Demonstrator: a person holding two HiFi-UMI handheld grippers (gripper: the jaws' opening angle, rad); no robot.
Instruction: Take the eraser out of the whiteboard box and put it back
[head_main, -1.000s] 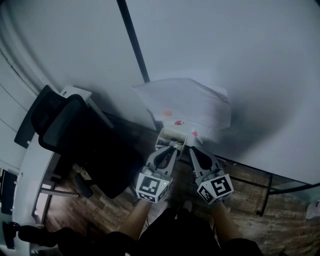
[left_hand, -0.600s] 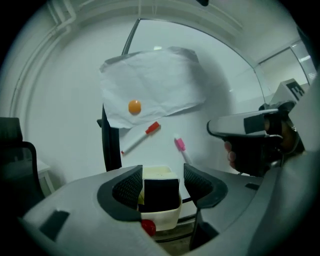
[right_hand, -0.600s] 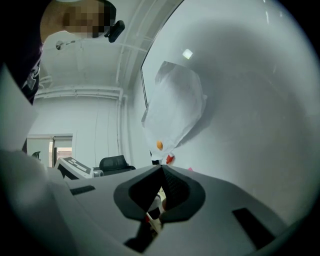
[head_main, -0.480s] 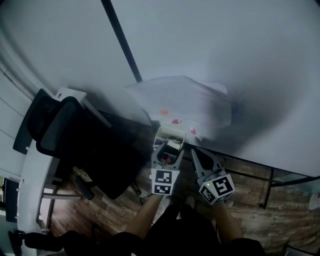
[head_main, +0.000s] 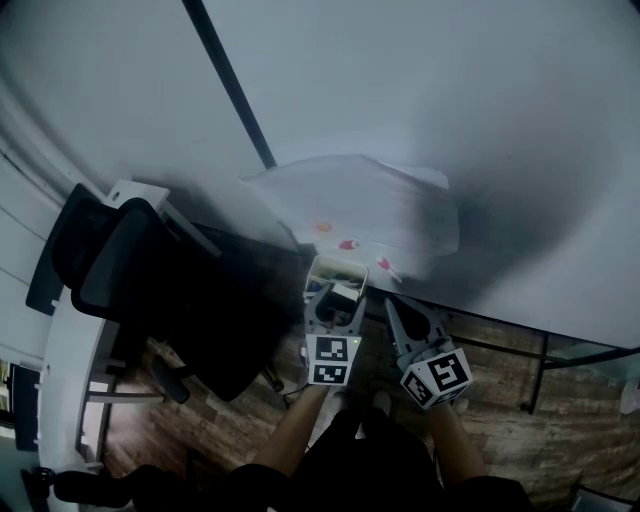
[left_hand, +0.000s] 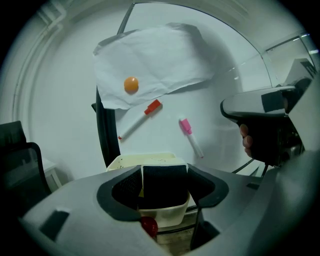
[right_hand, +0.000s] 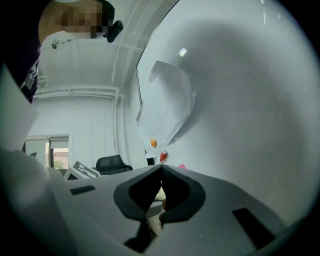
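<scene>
Head view: left tool (head_main: 340, 300) at the whiteboard box (head_main: 337, 265), jaws just opened wide.
Left gripper view: eraser (left_hand: 164, 182) upright in the box, between the spread jaws (barely clear).
Right gripper view: right tool (right_hand: 161, 169) closed, empty.
Risk: a skewed withdrawal snags the eraser and tips it out.

The eraser (left_hand: 165, 182) stands upright in the whiteboard box (left_hand: 166, 215), showing what looks like a dark felt face under a pale top edge. The box is a small, open-topped cream tub fixed at the lower edge of the whiteboard (left_hand: 60, 125).
</scene>
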